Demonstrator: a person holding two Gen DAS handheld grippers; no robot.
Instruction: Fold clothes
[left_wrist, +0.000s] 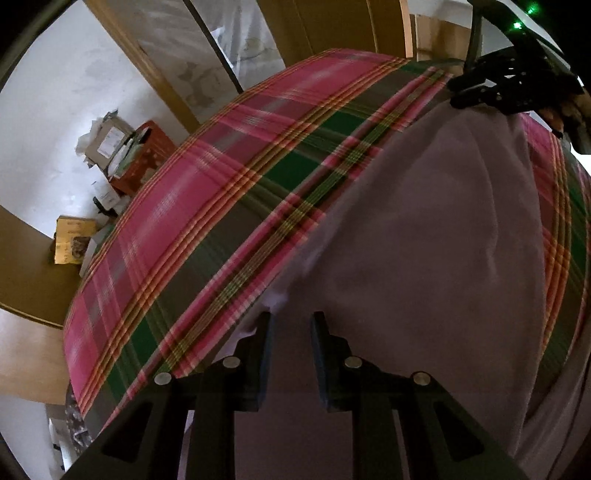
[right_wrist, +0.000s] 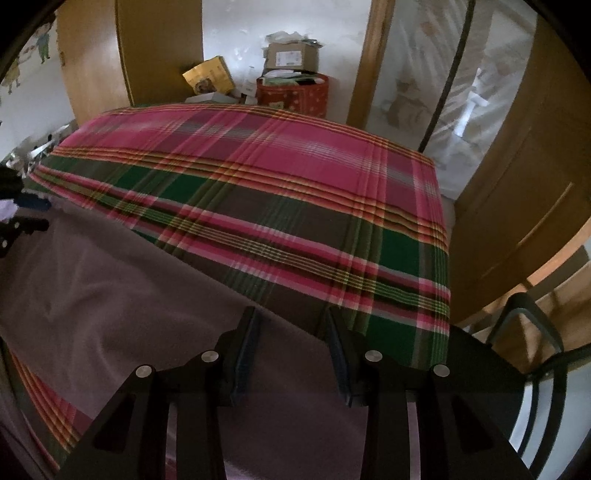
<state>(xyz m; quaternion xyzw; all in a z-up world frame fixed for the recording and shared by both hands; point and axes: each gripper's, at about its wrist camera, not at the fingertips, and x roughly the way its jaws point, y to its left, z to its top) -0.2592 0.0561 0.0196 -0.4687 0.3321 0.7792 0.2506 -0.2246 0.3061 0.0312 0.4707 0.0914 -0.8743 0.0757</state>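
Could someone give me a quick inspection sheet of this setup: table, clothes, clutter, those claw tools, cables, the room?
Surface: plaid cloth covers the table.
Job's things: mauve garment spread flat on it.
Clutter: nothing seen on the table.
Grippers: left gripper and right gripper over the garment's edge, jaws apart, holding nothing.
Cables: nothing seen.
Surroundings: red basket, boxes, wooden doors, chair.

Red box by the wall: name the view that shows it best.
The right wrist view: the red box sits near the middle, upright, its front and papers on top plain. The left wrist view shows it tilted at the left, partly hidden behind the plaid cloth.
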